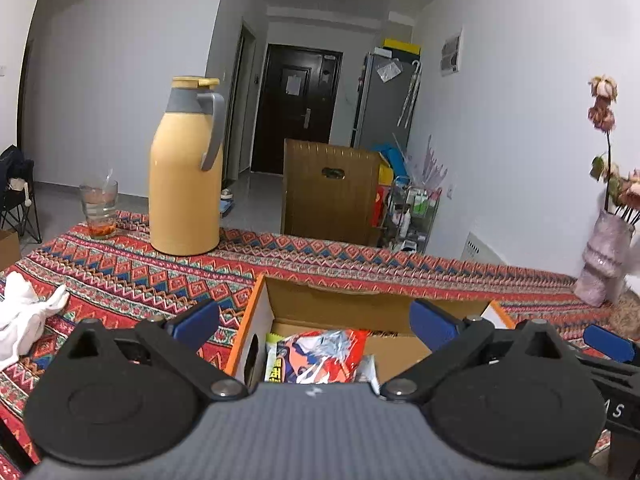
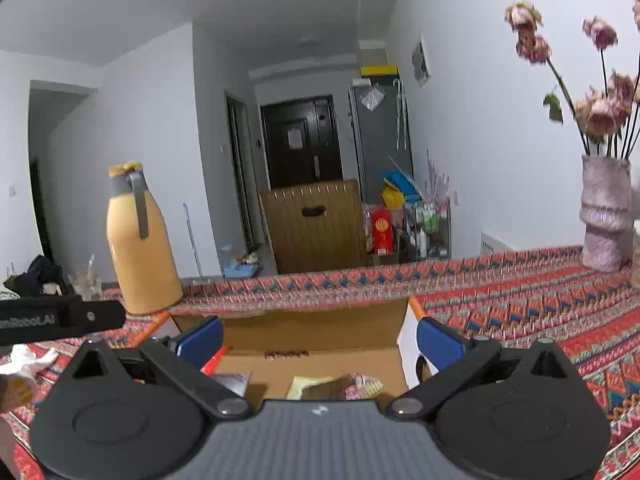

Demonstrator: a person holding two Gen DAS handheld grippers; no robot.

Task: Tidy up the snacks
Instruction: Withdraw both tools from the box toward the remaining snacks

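Observation:
An open cardboard box (image 1: pixel 352 304) with orange-edged white sides sits on the patterned tablecloth. Inside it lie snack packets: a red and white one (image 1: pixel 320 356) in the left wrist view, and a yellow and brown one (image 2: pixel 332 386) in the right wrist view. My left gripper (image 1: pixel 314 322) hovers over the box's left half, jaws wide open with nothing between them. My right gripper (image 2: pixel 320 340) hovers over the same box (image 2: pixel 304 316), also wide open and empty. One blue fingertip (image 1: pixel 608 344) of the right gripper shows at the right of the left wrist view.
A tall yellow thermos (image 1: pixel 186 172) and a glass (image 1: pixel 99 208) stand at the table's far left. A pink vase (image 2: pixel 604 216) with dried flowers stands at the far right. White crumpled cloth (image 1: pixel 24 320) lies at the left. Beyond the table is a brown crate (image 1: pixel 330 192).

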